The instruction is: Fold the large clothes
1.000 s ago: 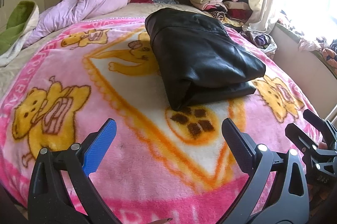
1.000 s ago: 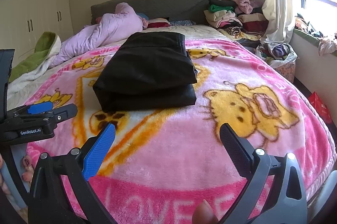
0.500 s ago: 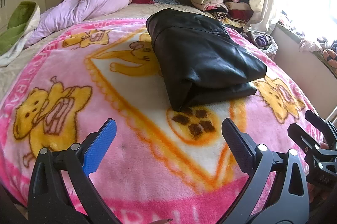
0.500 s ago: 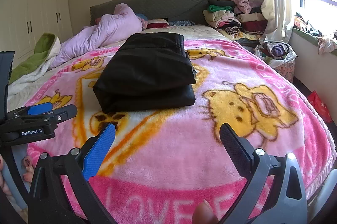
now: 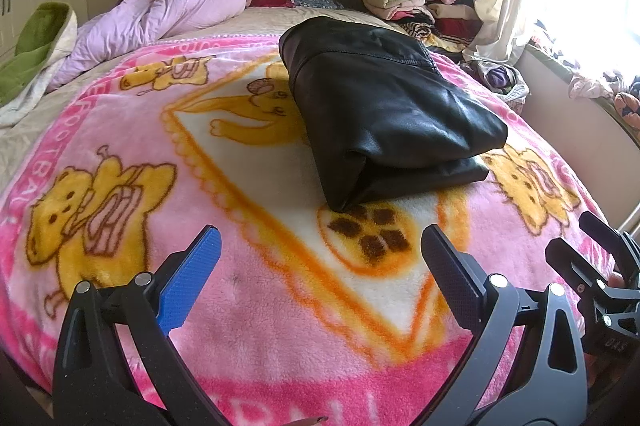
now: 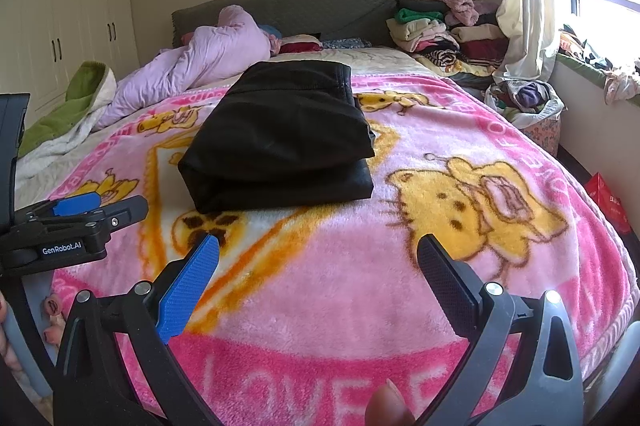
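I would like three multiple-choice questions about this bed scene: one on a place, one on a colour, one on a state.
1. Where does the black garment lie?
A. on the pink blanket
B. on the windowsill
C. on the floor

2. What colour is the crumpled quilt near the headboard?
A. green
B. lilac
C. black

3. How are the left tongs and right tongs?
A. both shut on the garment
B. one open, one shut
C. both open, holding nothing

Answers: 1 A, it rests folded mid-blanket; 2 B, its fabric is pale purple; 3 C, the fingers stand apart, short of the garment.
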The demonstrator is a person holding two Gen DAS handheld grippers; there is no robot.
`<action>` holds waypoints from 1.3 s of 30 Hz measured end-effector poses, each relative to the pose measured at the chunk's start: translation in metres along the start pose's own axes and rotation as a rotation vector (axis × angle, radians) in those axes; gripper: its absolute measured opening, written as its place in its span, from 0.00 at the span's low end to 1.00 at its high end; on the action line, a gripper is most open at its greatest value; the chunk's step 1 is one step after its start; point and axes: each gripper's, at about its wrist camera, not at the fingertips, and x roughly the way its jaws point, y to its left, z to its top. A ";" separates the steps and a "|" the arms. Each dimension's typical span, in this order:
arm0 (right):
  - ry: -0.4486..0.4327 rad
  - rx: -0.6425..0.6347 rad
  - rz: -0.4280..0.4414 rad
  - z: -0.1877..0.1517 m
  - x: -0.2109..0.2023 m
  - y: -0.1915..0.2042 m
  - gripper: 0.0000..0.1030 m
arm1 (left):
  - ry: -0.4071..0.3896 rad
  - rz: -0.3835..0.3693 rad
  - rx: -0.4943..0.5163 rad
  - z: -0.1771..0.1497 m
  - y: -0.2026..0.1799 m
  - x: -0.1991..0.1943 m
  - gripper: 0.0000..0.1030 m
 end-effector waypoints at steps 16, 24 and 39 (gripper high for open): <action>0.002 -0.002 -0.001 0.000 0.000 0.001 0.96 | 0.000 0.002 0.001 0.000 0.000 0.000 0.91; 0.001 -0.002 -0.003 0.000 0.000 0.001 0.96 | 0.000 0.002 0.002 0.000 -0.001 0.000 0.91; -0.049 0.196 -0.301 -0.020 -0.042 -0.100 0.96 | 0.019 0.010 -0.066 0.007 0.024 -0.002 0.91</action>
